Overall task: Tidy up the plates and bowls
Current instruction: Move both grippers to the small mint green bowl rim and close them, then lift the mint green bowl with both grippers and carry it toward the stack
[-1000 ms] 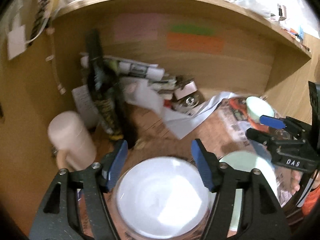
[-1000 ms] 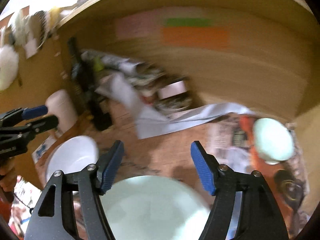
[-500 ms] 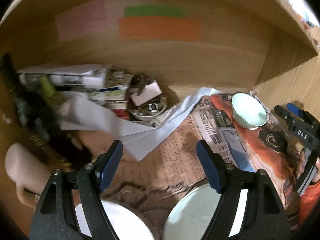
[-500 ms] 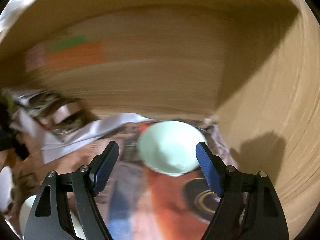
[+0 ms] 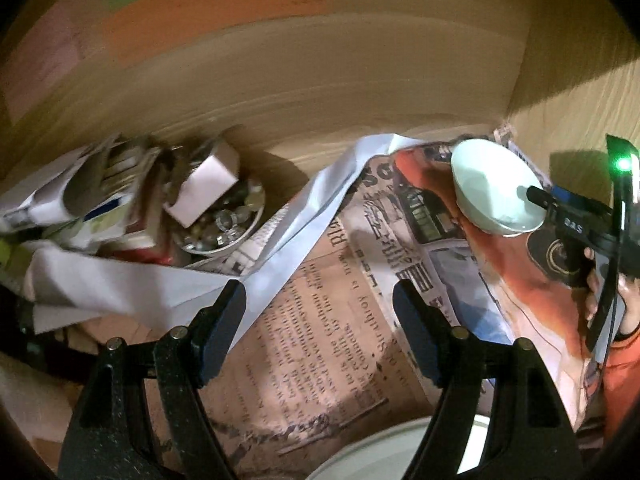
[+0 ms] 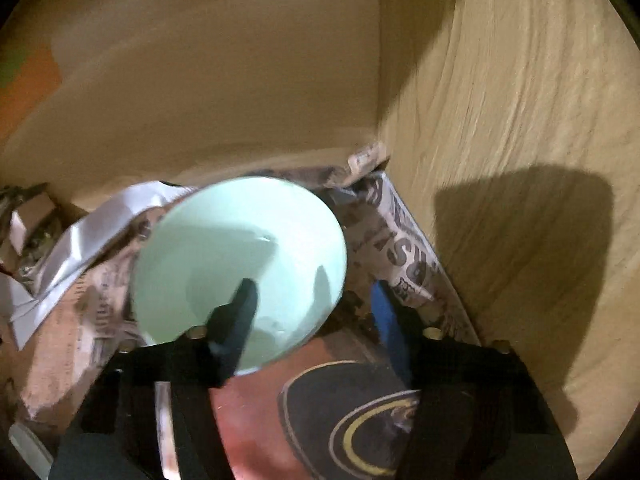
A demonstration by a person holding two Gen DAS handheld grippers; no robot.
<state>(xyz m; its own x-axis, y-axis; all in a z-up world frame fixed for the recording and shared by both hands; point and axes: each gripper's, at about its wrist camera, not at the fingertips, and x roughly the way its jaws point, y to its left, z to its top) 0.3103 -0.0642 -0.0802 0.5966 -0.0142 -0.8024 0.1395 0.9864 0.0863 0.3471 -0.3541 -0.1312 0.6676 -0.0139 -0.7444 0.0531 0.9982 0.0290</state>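
Wooden alcove floored with newspaper (image 5: 320, 360); a pale green bowl (image 6: 240, 264) is straddled in the far right corner.

The right gripper (image 6: 312, 320), jaws just closing, has one finger inside and one outside the rim; firm pinching cannot be confirmed. A square rim grip is advised. The bowl, round, opens upward, slightly tilted. The left gripper (image 5: 320, 320) is spread, empty.

Bowl (image 6: 240, 256) sat on newspaper (image 5: 320, 344) in rear-right corner of the shelf, side wall (image 6: 520, 120) to its right, back panel (image 5: 320, 92) behind. R gripper (image 6: 316, 304) straddled bowl's near rim, one finger (image 6: 236, 320) inside it. L of bowl: paper strip (image 5: 304, 224), then dish of small items (image 5: 224, 224) w/ box (image 5: 204, 188) on top. Plate rim (image 5: 380, 456) nearest, under L gripper (image 5: 320, 320).
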